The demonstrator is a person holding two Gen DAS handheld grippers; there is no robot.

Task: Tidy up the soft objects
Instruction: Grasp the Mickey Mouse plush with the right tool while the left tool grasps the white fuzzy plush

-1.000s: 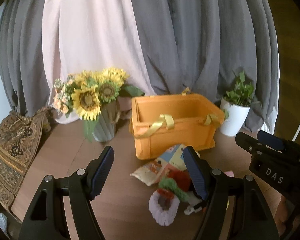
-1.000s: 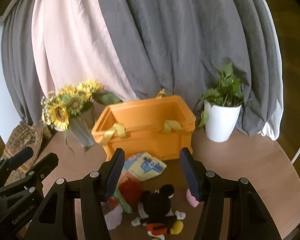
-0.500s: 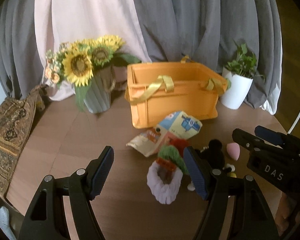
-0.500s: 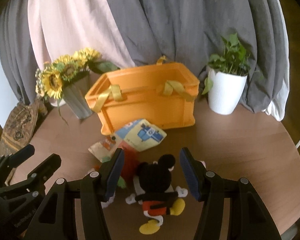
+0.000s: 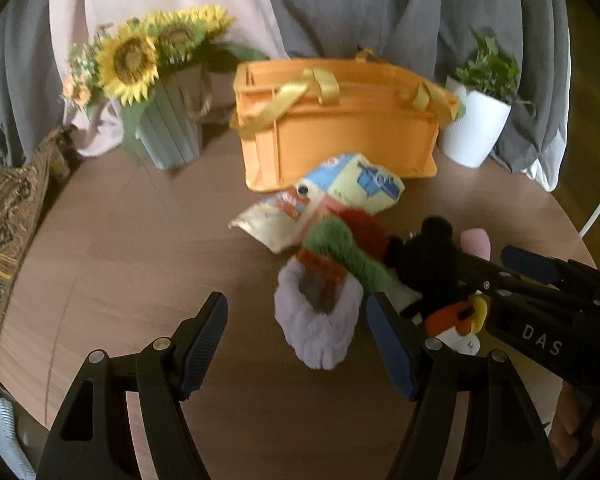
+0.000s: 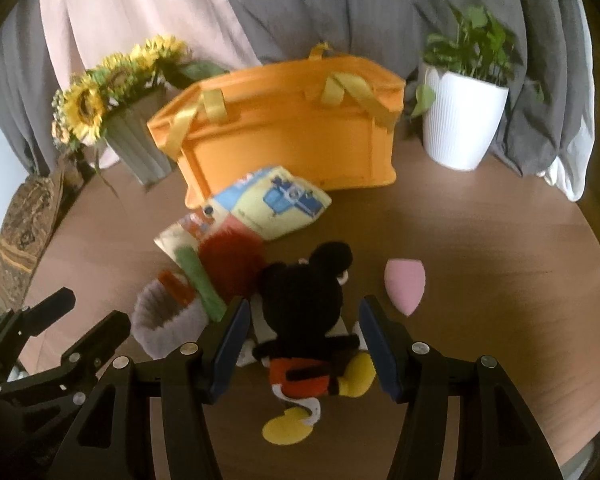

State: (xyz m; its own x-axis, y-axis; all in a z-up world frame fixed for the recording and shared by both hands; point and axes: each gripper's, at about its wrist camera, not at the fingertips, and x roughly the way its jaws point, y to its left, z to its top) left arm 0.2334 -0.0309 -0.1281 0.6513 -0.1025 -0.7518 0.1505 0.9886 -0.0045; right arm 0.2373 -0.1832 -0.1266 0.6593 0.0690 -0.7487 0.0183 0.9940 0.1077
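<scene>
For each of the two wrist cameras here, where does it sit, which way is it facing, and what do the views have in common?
Left wrist: on the left gripper, low over the table, facing the orange basket; its open fingers straddle the lilac slipper; the right gripper enters from the right.
Right wrist: on the right gripper, facing the same basket; open fingers flank the mouse plush; the left gripper shows lower left.
Shared: basket, sunflowers, white plant pot, cloth book, pink sponge, slipper, plush.
</scene>
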